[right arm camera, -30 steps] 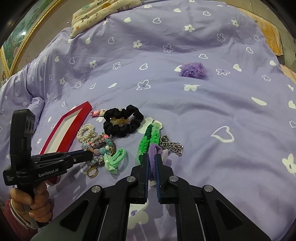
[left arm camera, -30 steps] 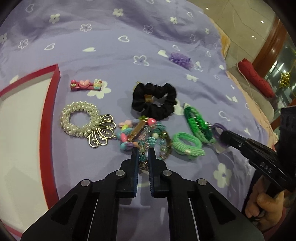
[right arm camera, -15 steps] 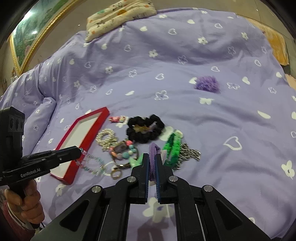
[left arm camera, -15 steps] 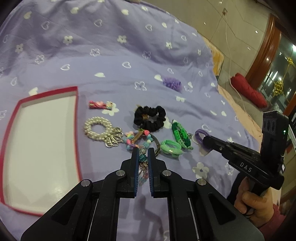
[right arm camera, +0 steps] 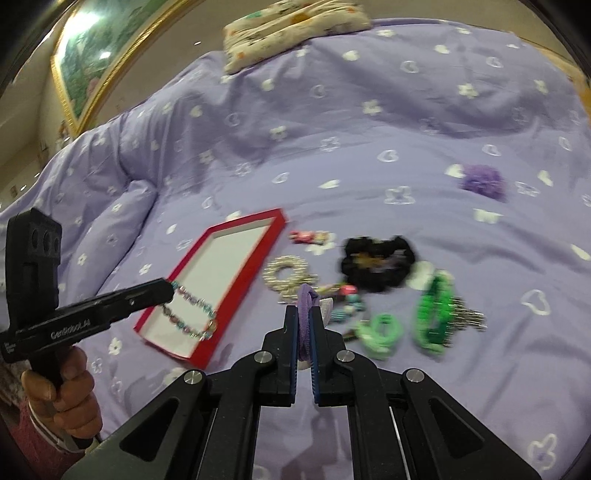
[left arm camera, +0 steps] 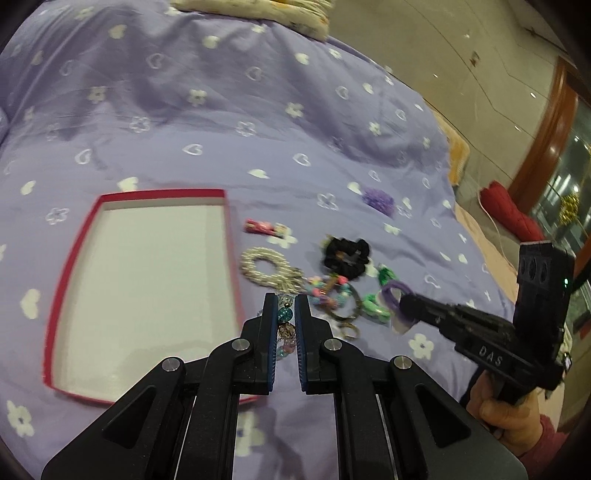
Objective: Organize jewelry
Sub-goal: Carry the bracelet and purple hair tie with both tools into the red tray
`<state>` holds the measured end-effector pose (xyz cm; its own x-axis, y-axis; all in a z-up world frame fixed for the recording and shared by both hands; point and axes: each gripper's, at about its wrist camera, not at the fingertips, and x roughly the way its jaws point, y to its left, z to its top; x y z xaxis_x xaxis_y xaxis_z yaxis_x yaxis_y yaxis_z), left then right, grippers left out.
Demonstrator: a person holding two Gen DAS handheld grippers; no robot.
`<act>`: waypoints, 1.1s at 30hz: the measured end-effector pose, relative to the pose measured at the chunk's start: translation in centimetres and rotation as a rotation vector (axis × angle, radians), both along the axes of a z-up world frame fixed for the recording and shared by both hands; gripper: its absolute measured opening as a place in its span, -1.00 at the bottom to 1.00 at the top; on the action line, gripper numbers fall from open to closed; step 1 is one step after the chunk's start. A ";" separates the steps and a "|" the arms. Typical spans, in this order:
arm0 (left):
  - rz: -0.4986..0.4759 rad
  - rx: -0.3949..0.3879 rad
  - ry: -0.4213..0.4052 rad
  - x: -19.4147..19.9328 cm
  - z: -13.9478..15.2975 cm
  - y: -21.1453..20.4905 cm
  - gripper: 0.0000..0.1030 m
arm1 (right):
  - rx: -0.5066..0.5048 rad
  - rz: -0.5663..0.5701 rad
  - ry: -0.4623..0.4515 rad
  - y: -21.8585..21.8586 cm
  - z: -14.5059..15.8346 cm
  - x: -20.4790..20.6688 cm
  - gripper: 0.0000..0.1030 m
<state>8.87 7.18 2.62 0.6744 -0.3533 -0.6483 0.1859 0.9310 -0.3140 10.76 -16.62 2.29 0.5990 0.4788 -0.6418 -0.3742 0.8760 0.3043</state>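
Observation:
My left gripper (left arm camera: 286,306) is shut on a beaded bracelet (left arm camera: 285,325) of teal and pink beads. In the right wrist view the bracelet (right arm camera: 192,314) hangs from that gripper (right arm camera: 168,291) over the red-rimmed white tray (right arm camera: 177,269). My right gripper (right arm camera: 303,314) is shut on a purple hair tie (right arm camera: 306,306) and holds it above the bed. It also shows in the left wrist view (left arm camera: 400,308) with the purple tie (left arm camera: 391,297). The tray (left arm camera: 229,236) lies left of the jewelry pile.
On the purple bedspread lie a pearl bracelet (right arm camera: 286,273), a pink hair clip (right arm camera: 308,236), a black scrunchie (right arm camera: 376,262), green hair ties (right arm camera: 380,330), a green braided band (right arm camera: 434,314) and a purple pompom (right arm camera: 482,181). A pillow (right arm camera: 295,26) sits at the far edge.
Both grippers have risen away from the pile with their items. The left one has carried the beaded bracelet leftward over the tray; the right one has lifted the purple tie.

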 end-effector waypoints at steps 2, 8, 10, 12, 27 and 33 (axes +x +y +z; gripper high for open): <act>0.031 0.002 -0.005 0.0 0.1 1.4 -0.85 | 0.010 0.039 0.010 1.7 -0.1 0.3 -0.91; 0.126 0.000 -0.002 0.8 -0.4 5.6 -0.85 | 0.022 0.136 0.020 6.4 -0.6 1.3 -0.91; 0.151 -0.001 -0.001 1.2 -0.5 6.7 -0.85 | 0.026 0.167 0.020 8.1 -0.7 1.9 -0.91; 0.181 0.003 0.000 1.8 -0.8 8.0 -0.85 | 0.026 0.197 0.022 9.8 -0.9 2.6 -0.91; 0.295 -0.018 0.117 6.0 -6.7 13.1 -0.85 | -0.028 0.280 0.146 18.9 -5.8 9.0 -0.90; 0.311 0.002 0.195 5.9 -9.1 13.7 -0.85 | -0.092 0.307 0.188 19.9 -7.5 9.2 -0.88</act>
<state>14.73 20.90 -6.48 0.6132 -0.1497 -0.7756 -0.1692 0.9342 -0.3141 20.00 3.25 -5.16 0.3040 0.5536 -0.7753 -0.5692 0.7581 0.3181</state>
